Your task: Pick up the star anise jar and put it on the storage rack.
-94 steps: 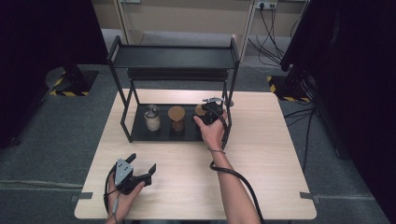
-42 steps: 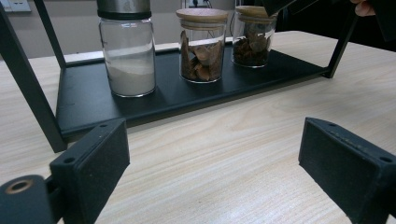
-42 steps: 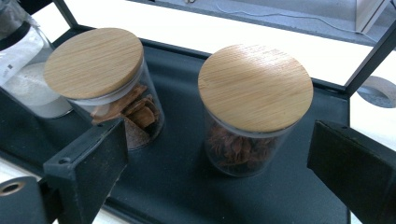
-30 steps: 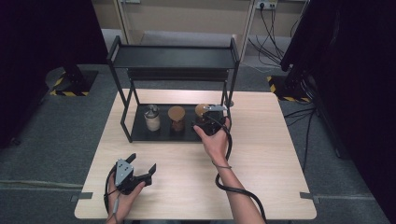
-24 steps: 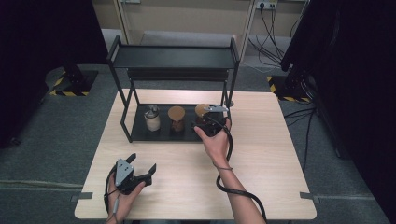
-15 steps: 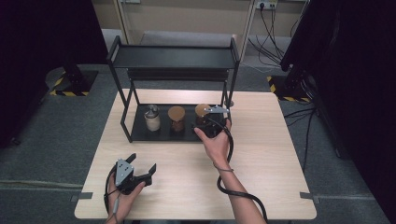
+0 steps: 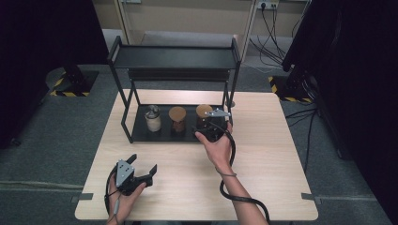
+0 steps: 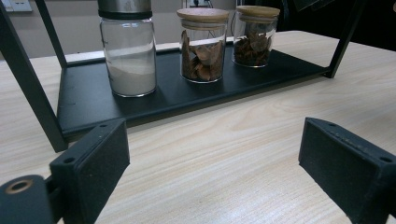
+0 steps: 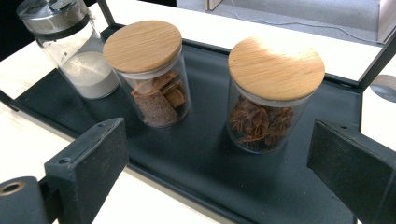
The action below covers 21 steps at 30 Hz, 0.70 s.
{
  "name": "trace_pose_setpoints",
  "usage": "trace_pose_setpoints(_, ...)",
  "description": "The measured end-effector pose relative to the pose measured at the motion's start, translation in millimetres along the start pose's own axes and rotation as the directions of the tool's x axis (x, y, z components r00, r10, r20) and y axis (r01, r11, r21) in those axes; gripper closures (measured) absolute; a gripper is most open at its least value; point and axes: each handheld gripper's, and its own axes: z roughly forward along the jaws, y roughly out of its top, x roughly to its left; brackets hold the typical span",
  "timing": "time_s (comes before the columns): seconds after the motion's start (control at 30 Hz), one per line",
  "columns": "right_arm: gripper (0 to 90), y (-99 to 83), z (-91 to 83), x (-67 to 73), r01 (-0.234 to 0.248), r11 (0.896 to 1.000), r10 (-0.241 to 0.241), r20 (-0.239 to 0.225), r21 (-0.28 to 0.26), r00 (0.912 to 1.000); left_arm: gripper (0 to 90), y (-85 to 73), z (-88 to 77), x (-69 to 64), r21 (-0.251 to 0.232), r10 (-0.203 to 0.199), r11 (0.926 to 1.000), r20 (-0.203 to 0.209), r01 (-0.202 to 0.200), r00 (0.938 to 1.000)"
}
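A black two-tier rack (image 7: 174, 57) stands at the back of the wooden table (image 7: 263, 159). Its lower shelf (image 9: 196, 154) holds three jars in a row. They are a steel-capped shaker of white powder (image 7: 152, 120) (image 8: 127, 51) (image 9: 70, 46), a wooden-lidded jar of brown bark pieces (image 7: 177, 118) (image 8: 203, 44) (image 9: 149, 74), and a wooden-lidded jar of star anise (image 7: 203, 111) (image 8: 256, 35) (image 9: 271, 93). My right gripper (image 7: 209, 124) (image 9: 219, 172) hovers open just in front of the star anise jar, touching nothing. My left gripper (image 7: 142, 164) (image 8: 217, 172) rests open near the table's front left, pointing at the rack.
The rack's upper shelf hangs over the jars, and its black posts (image 7: 230, 101) frame the lower shelf. A cable (image 7: 234, 194) trails from the right gripper along the forearm. Bare tabletop lies between the two grippers and to the right.
My right gripper has drawn back a little from the shelf toward the near side, still open. The left gripper and the jars have not moved.
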Motion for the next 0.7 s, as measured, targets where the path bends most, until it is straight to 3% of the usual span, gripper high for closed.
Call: trace_pose_setpoints(0.7, 5.5, -17.2, -15.2, 2.6, 0.023, 1.0, -0.023, -0.038, -0.006, 0.999, 8.1, 0.0, -0.1, -0.4, 0.0, 0.003, 1.0, -0.002, -0.003, 1.0)
